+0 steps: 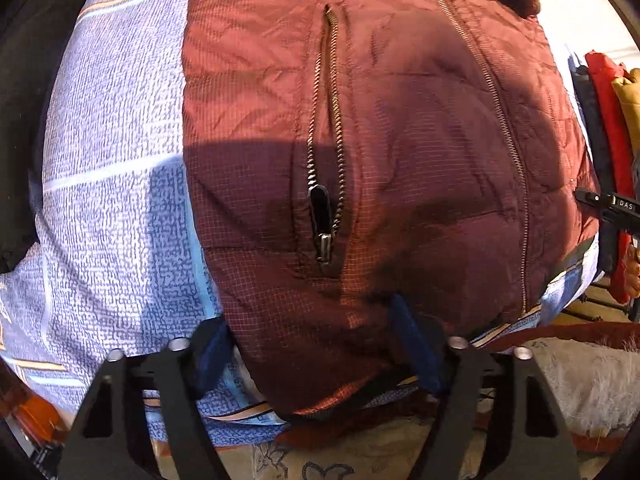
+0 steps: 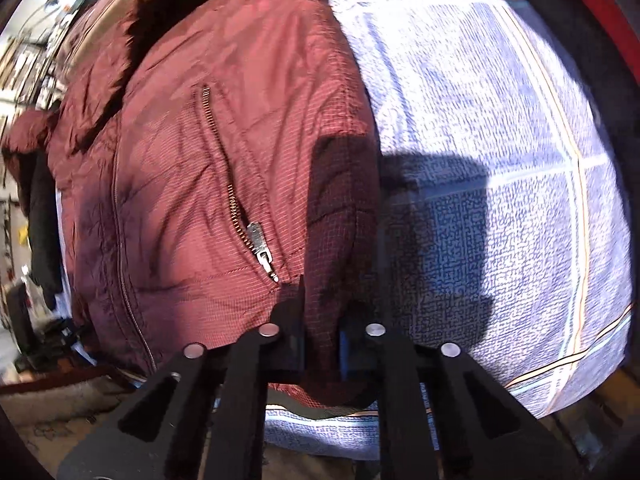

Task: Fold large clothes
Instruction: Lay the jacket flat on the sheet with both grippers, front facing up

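Observation:
A maroon quilted jacket (image 1: 400, 120) lies front up on a blue patterned bedsheet (image 1: 112, 160). Its pocket zipper (image 1: 332, 140) and front zipper (image 1: 508, 140) both show. At the near hem, my left gripper (image 1: 312, 344) stands open, its blue-padded fingers (image 1: 212, 344) on either side of the jacket's bottom corner. In the right wrist view the jacket (image 2: 180, 160) covers the left half and the bedsheet (image 2: 480, 120) the right. There my right gripper (image 2: 320, 332) is shut on a fold of the jacket's hem beside the other pocket zipper (image 2: 240, 200).
Folded red and yellow clothes (image 1: 612, 120) stand stacked at the right, with a black part marked DAS (image 1: 608, 204) in front of them. A pale furry rug (image 1: 580, 384) lies below the bed edge. Dark fabric (image 1: 20, 120) borders the left. A dark garment (image 2: 40, 220) hangs at the left.

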The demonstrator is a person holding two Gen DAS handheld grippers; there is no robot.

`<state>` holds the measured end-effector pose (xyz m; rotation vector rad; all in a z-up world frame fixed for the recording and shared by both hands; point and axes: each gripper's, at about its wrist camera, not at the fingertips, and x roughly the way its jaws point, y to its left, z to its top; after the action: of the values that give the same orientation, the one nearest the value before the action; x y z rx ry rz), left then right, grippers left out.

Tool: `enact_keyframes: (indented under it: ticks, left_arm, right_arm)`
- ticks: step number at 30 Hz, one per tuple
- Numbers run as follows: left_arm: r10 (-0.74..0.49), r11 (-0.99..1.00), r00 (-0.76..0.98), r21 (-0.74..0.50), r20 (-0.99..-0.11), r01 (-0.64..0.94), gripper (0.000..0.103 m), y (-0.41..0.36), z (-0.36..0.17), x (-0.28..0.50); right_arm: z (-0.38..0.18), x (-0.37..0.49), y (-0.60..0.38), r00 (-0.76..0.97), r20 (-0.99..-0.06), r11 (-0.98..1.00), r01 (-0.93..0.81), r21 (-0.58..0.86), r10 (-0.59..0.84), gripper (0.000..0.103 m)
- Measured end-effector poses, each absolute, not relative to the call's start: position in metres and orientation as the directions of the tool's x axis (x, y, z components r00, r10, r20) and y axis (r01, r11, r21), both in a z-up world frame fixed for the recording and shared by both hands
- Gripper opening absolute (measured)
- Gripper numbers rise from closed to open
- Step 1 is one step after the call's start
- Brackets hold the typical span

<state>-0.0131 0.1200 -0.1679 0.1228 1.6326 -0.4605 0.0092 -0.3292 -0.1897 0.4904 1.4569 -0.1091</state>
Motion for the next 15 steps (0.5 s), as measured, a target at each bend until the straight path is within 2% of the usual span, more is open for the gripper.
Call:
enact_keyframes:
  ticks: [1, 3, 4, 6, 9, 15]
  left_arm:
    - [-0.19, 0.909, -0.118, -0.22, -0.975, 0.354, 0.053, 0.121, -0.166, -0.013]
    - [-0.183, 0.907, -0.104, -0.209, -0.977, 0.365, 0.034, 0.121, -0.16, -0.011]
    - [-0.179, 0.905, -0.1, -0.204, -0.979, 0.373, 0.031, 0.12, -0.157, -0.01]
    - [-0.183, 0.896, -0.096, -0.206, -0.978, 0.393, 0.019, 0.116, -0.148, -0.009]
    - [-0.185, 0.87, -0.092, -0.206, -0.978, 0.447, 0.013, 0.114, -0.135, -0.016]
    - [-0.138, 0.834, -0.114, -0.177, -0.984, 0.523, 0.012, 0.119, -0.131, -0.042]
  right_arm:
    - [-0.188, 0.01, -0.331, 0.132, -0.967, 0.901, 0.354, 0.252, 0.219, 0.008]
    - [-0.18, 0.007, -0.328, 0.138, -0.966, 0.906, 0.341, 0.252, 0.217, 0.007]
    - [-0.174, 0.004, -0.328, 0.139, -0.966, 0.908, 0.333, 0.253, 0.218, 0.006]
    - [-0.167, -0.002, -0.322, 0.131, -0.966, 0.915, 0.315, 0.254, 0.223, 0.006]
    - [-0.161, -0.018, -0.31, 0.084, -0.969, 0.93, 0.275, 0.245, 0.23, 0.005]
    - [-0.185, -0.067, -0.298, -0.022, -0.96, 0.904, 0.343, 0.256, 0.28, 0.005]
